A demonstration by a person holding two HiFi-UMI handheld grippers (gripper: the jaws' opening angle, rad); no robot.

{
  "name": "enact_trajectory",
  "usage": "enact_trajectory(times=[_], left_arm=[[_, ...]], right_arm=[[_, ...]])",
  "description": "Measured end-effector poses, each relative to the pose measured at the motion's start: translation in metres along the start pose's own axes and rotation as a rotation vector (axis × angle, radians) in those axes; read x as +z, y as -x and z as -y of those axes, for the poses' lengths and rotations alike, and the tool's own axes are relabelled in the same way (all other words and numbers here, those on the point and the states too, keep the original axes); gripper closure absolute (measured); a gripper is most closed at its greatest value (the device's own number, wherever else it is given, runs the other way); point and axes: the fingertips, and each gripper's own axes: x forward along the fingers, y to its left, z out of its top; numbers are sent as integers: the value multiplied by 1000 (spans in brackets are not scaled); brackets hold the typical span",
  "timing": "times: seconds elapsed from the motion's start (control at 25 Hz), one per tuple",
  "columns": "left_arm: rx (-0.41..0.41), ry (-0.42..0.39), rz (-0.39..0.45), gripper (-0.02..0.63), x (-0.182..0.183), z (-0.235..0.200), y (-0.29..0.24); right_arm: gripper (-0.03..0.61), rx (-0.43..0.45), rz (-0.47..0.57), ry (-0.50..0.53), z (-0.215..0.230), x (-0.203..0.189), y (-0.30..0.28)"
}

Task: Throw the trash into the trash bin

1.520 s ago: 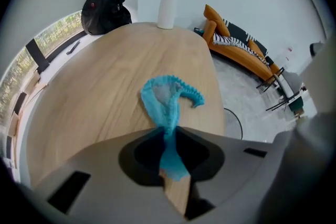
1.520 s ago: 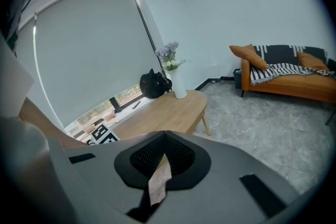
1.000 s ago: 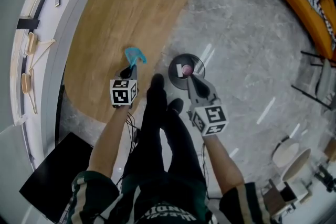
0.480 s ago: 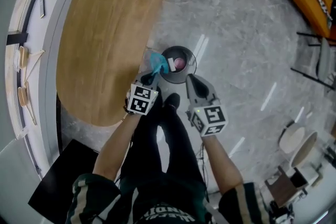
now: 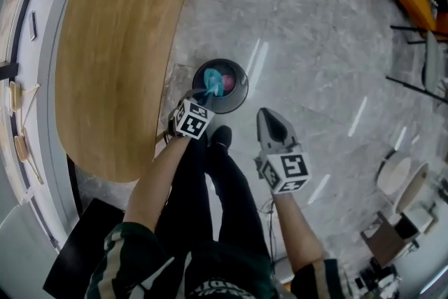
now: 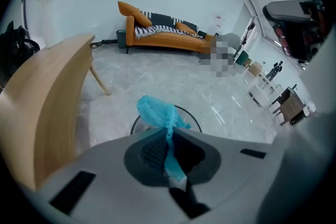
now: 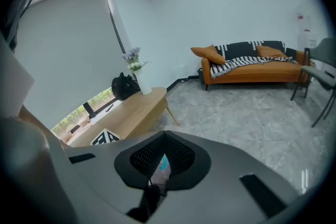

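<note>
blue trash brought from the table to the mouth of the bin

the wooden table (image 5: pixel 105 66) now lies off to the left. the black trash bin (image 5: pixel 243 91), on the floor by the table's edge, sits under the left gripper (image 5: pixel 203 96), which is clamped on the crumpled blue trash (image 5: pixel 213 83) over the bin's left rim. the right gripper (image 5: pixel 269 115) has backed away, jaws narrow and empty. only the release looks left.

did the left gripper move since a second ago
Yes. The left gripper, shut on the blue trash, went from over the wooden table edge to above the trash bin.
</note>
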Motion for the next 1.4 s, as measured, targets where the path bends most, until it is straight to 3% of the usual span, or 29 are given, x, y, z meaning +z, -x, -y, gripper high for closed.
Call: enact_trajectory(times=[0.24, 0.4, 0.48, 0.64, 0.8, 1.08, 1.16, 1.24, 1.4], left_arm=[[-27, -42, -101, 609, -12, 1, -48], [-62, 80, -141, 609, -26, 6, -66], [-55, 100, -130, 609, -28, 4, -70], [-27, 127, -131, 479, -27, 1, -66], [-8, 124, -119, 468, -22, 0, -55], [47, 111, -3, 476, 14, 3, 15], [56, 93, 22, 607, 25, 8, 49], [57, 82, 46, 612, 36, 9, 87], [64, 142, 84, 614, 35, 22, 178]], right_arm=[[578, -19, 3, -23, 17, -14, 1], [578, -17, -10, -25, 17, -23, 4], [578, -15, -16, -21, 18, -26, 5], [578, -17, -19, -15, 23, -26, 5], [578, -10, -14, -7, 24, -17, 5], [578, 46, -6, 2, -7, 9, 14], [578, 76, 5, 16, -23, 26, 21], [578, 108, 32, 44, -41, 49, 28], [578, 171, 40, 98, -85, 88, 51]])
